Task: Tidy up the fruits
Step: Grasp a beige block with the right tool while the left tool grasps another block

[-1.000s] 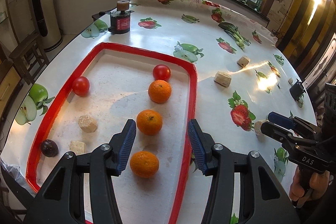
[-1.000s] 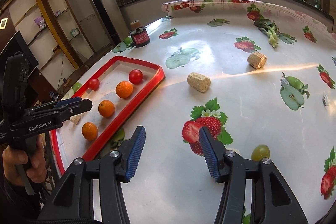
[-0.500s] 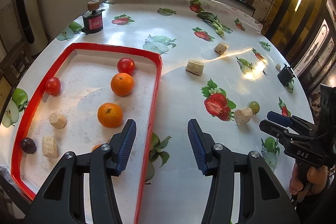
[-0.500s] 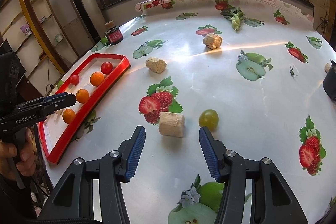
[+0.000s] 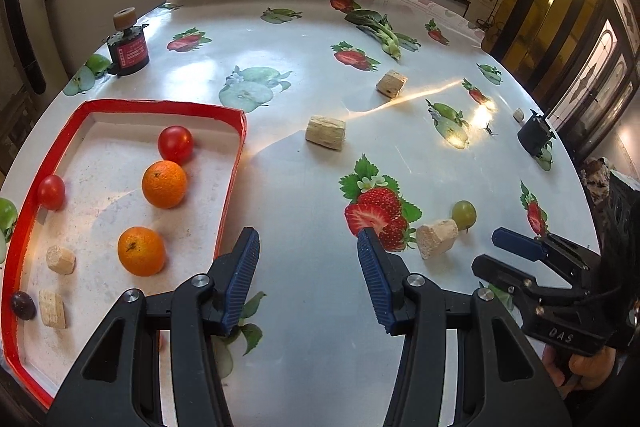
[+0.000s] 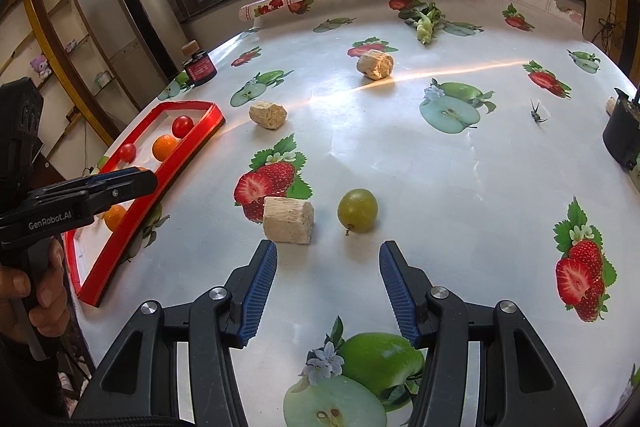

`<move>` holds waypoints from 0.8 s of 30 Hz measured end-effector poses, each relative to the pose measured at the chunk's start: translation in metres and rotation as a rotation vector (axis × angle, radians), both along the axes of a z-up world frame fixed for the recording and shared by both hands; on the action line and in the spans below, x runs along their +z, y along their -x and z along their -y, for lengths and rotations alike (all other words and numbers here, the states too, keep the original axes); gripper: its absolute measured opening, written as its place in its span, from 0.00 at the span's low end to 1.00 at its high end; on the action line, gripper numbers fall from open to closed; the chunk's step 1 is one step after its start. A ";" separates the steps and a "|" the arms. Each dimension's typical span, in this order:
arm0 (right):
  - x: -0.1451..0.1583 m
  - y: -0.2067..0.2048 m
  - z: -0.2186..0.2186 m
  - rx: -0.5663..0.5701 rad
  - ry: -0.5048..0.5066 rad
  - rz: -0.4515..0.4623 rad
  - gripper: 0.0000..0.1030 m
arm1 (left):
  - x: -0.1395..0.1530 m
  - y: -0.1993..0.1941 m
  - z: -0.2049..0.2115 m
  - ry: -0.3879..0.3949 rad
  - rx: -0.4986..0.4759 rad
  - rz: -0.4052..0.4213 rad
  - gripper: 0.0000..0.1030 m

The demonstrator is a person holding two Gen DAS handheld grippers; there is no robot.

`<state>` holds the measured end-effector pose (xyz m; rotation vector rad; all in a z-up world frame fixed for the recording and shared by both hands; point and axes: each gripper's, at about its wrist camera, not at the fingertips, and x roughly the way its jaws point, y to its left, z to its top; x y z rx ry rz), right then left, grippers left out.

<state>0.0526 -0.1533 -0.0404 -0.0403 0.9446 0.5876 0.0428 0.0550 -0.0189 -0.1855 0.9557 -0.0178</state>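
A red-rimmed tray (image 5: 234, 163) lies at the left of the table and holds two oranges (image 5: 164, 183), two tomatoes (image 5: 175, 143), a dark plum (image 5: 22, 305) and beige blocks. A green grape (image 6: 357, 209) lies on the tablecloth beside a beige block (image 6: 288, 219); it also shows in the left wrist view (image 5: 464, 214). My left gripper (image 5: 306, 267) is open and empty, over the cloth just right of the tray. My right gripper (image 6: 327, 281) is open and empty, just short of the grape and block.
Two more beige blocks (image 6: 268, 115) (image 6: 375, 64) lie mid-table. A leafy vegetable (image 6: 424, 19) lies at the back. A dark jar with a cork (image 5: 127, 47) stands at the back left, a black object (image 6: 622, 135) at the right edge. The cloth has printed fruit pictures.
My left gripper has moved right, off the tray and over the cloth. My right gripper has moved forward and right to the grape and the nearest block. Both stayed open.
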 end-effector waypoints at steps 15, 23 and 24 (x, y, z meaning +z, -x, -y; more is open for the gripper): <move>-0.022 -0.022 -0.049 0.092 0.040 -0.026 0.52 | -0.030 -0.095 0.017 -0.016 -0.020 -0.079 0.48; -0.024 -0.030 -0.046 0.089 0.012 -0.030 0.33 | -0.045 -0.127 0.025 -0.083 -0.037 -0.071 0.47; -0.023 -0.030 -0.046 0.091 0.011 -0.028 0.33 | -0.044 -0.127 0.026 -0.079 -0.043 -0.064 0.41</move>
